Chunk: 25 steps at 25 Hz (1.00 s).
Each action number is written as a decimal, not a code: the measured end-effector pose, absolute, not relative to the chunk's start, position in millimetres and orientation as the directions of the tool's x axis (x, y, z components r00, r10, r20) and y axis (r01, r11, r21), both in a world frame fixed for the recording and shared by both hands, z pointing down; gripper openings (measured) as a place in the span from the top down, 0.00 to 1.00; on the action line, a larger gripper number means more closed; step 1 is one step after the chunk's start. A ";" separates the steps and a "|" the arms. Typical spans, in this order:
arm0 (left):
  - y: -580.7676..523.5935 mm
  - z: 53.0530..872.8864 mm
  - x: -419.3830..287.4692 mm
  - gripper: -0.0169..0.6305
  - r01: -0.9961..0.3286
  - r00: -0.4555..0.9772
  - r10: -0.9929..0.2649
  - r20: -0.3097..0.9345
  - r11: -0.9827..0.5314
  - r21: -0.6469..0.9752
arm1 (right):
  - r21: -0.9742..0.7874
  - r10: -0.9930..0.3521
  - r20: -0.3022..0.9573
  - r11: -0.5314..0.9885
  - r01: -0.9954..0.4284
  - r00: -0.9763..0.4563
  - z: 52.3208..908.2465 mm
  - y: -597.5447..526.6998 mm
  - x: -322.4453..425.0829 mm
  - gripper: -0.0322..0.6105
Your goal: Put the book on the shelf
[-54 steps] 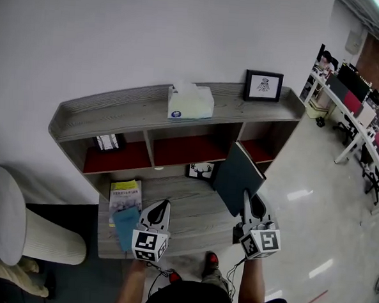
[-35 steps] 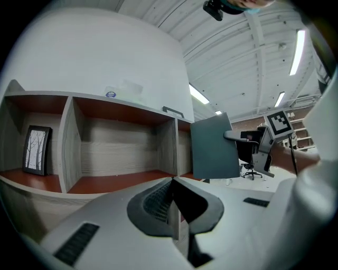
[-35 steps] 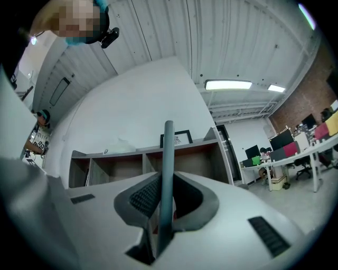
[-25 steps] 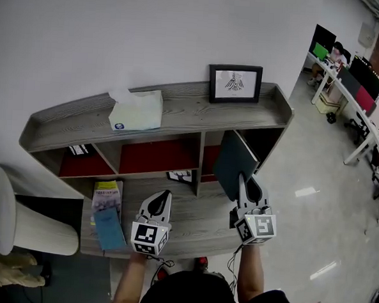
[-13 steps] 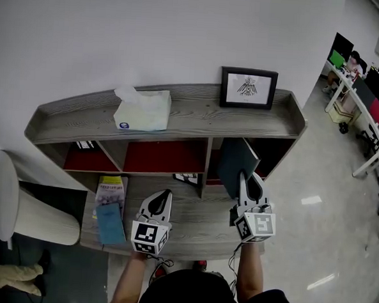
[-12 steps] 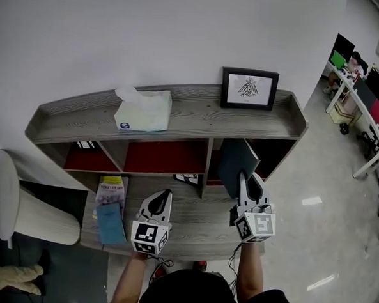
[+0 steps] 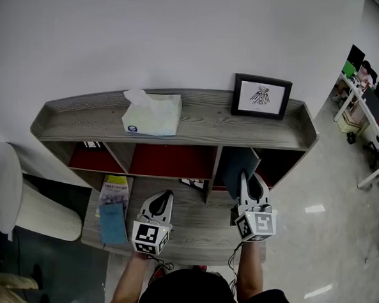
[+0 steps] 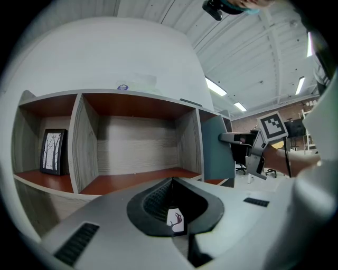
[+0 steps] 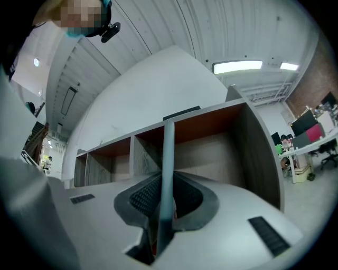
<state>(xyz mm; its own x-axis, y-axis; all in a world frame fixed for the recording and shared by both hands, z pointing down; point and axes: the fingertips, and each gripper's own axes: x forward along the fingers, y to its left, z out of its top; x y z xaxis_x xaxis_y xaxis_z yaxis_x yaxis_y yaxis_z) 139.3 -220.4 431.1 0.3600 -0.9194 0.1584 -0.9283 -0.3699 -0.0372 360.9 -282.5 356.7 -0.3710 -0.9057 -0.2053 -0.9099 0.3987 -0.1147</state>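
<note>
Teal-grey and thin, the book point(image 7: 236, 170) stands upright, pinched by its lower edge between the jaws of the right gripper point(image 7: 245, 178). Its cover is edge-on to that gripper's camera, probably so it can slide in standing like a shelved volume. Straight ahead of the jaws opens the rightmost compartment point(image 7: 280, 161) of the grey wooden shelf point(image 7: 197, 124), its divider just left of the book. The left gripper point(image 7: 166, 196), jaws pressed together on nothing, hangs off to the left above the lower ledge point(image 7: 204, 224), likely to stay clear of the insertion.
</note>
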 end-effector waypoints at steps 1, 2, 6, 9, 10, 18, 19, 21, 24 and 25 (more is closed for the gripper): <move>-221.6 430.8 138.4 0.96 -0.929 0.357 -0.921 0.157 -0.367 -0.038 | -0.114 -0.904 -0.206 0.402 -0.909 -0.374 356.7 -284.8 359.3 0.84; -222.8 430.8 137.5 0.96 -0.930 0.355 -0.922 0.157 -0.365 -0.038 | -0.113 -0.903 -0.206 0.404 -0.908 -0.376 357.2 -287.2 357.8 0.84; -225.4 433.1 132.6 0.96 -0.934 0.345 -0.925 0.161 -0.356 -0.038 | -0.118 -0.905 -0.196 0.404 -0.907 -0.378 362.2 -295.5 353.0 0.84; -227.4 434.6 127.7 0.96 -0.937 0.338 -0.927 0.163 -0.348 -0.036 | -0.119 -0.906 -0.195 0.403 -0.908 -0.376 363.6 -299.7 350.6 0.84; -228.4 434.8 126.1 0.96 -0.938 0.336 -0.928 0.163 -0.346 -0.035 | -0.120 -0.906 -0.196 0.401 -0.908 -0.374 364.0 -300.6 350.7 0.84; -234.2 434.4 125.5 0.96 -0.933 0.348 -0.923 0.164 -0.359 -0.039 | -0.128 -0.908 -0.199 0.398 -0.908 -0.370 368.1 -303.1 347.2 0.84; -234.5 434.2 125.6 0.96 -0.931 0.351 -0.922 0.163 -0.362 -0.040 | -0.129 -0.908 -0.200 0.398 -0.908 -0.369 369.0 -303.0 345.9 0.84; -235.1 433.5 124.5 0.96 -0.930 0.353 -0.921 0.163 -0.364 -0.042 | -0.126 -0.908 -0.201 0.397 -0.909 -0.368 369.5 -303.2 343.3 0.84; -235.3 433.0 120.6 0.96 -0.931 0.352 -0.921 0.165 -0.363 -0.042 | -0.122 -0.909 -0.193 0.396 -0.910 -0.370 371.1 -304.2 340.4 0.84; -235.1 433.1 119.3 0.96 -0.931 0.352 -0.921 0.165 -0.363 -0.041 | -0.124 -0.910 -0.188 0.396 -0.910 -0.371 372.3 -304.6 339.5 0.84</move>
<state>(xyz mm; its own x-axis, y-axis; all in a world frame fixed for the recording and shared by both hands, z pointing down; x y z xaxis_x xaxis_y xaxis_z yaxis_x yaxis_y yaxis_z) 119.3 -235.1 433.1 0.3518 -0.9214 0.1650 -0.9310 -0.3628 -0.0413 339.5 -304.6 372.3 -0.3708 -0.9096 -0.1876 -0.9096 0.3964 -0.1245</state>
